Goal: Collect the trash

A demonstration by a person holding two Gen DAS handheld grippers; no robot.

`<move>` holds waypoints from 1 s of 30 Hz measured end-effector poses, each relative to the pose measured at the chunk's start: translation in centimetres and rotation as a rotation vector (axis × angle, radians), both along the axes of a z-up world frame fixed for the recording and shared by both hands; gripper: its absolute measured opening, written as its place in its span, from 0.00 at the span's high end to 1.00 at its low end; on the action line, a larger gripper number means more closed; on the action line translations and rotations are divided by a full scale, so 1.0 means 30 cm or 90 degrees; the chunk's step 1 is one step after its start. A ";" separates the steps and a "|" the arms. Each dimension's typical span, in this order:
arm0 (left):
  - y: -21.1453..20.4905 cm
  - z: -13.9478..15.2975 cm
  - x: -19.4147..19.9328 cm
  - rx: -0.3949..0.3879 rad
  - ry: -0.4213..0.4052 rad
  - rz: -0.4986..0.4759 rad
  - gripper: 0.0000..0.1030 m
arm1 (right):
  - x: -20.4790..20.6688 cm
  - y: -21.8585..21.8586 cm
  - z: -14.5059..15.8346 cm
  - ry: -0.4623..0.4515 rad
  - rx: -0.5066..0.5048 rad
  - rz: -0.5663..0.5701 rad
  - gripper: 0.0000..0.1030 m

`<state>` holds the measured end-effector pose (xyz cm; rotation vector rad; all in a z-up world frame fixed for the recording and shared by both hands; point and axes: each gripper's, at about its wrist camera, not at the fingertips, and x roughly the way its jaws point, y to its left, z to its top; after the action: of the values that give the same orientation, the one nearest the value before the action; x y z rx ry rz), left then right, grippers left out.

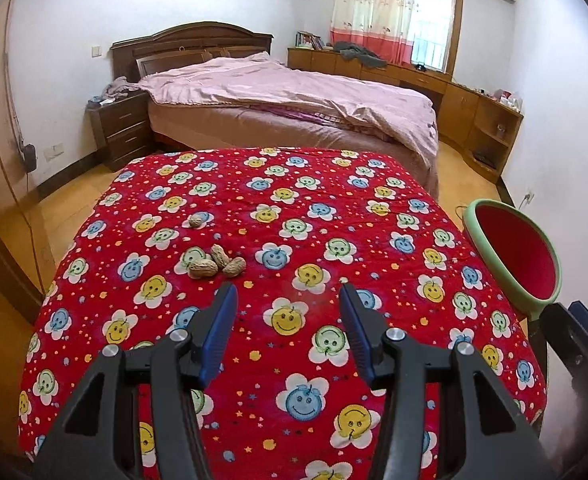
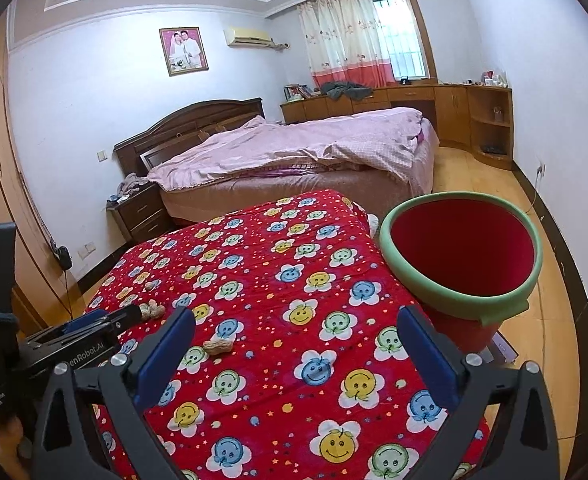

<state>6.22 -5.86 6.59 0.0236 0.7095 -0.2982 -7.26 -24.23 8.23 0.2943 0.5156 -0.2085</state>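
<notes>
Red bin with green foam-padded rim point(image 2: 459, 248) sits off the right edge of the table under the red smiley-flower cloth point(image 1: 294, 216), probably so shells drop straight in; my left tongs point(image 1: 288, 294) are spread partway, nothing between them; cluster of tan peanut shells point(image 1: 216, 266) lies just far-left of the left tip, a lone shell point(image 1: 195, 221) farther out; my right tongs point(image 2: 295, 322) are spread wide, empty; one more peanut shell point(image 2: 218, 347) lies on the cloth between them, nearer the left finger point(image 2: 166, 354).
</notes>
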 end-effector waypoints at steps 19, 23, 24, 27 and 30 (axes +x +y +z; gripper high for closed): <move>0.011 -0.003 0.002 -0.001 -0.007 0.010 0.49 | 0.011 0.000 -0.010 0.006 0.003 0.000 0.00; 0.011 -0.002 0.002 0.000 -0.007 0.010 0.49 | 0.011 0.000 -0.010 0.006 0.002 0.000 0.00; 0.011 -0.002 0.001 0.000 -0.007 0.011 0.49 | 0.012 0.000 -0.011 0.006 0.002 0.000 0.00; 0.012 -0.001 0.001 0.000 -0.006 0.012 0.49 | 0.011 0.000 -0.010 0.006 0.003 0.001 0.00; 0.013 -0.001 0.002 0.000 -0.006 0.012 0.49 | 0.012 0.000 -0.010 0.007 0.002 0.001 0.00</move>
<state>6.27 -5.47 6.56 0.0177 0.7000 -0.2794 -6.91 -24.24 7.93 0.2958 0.5264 -0.2081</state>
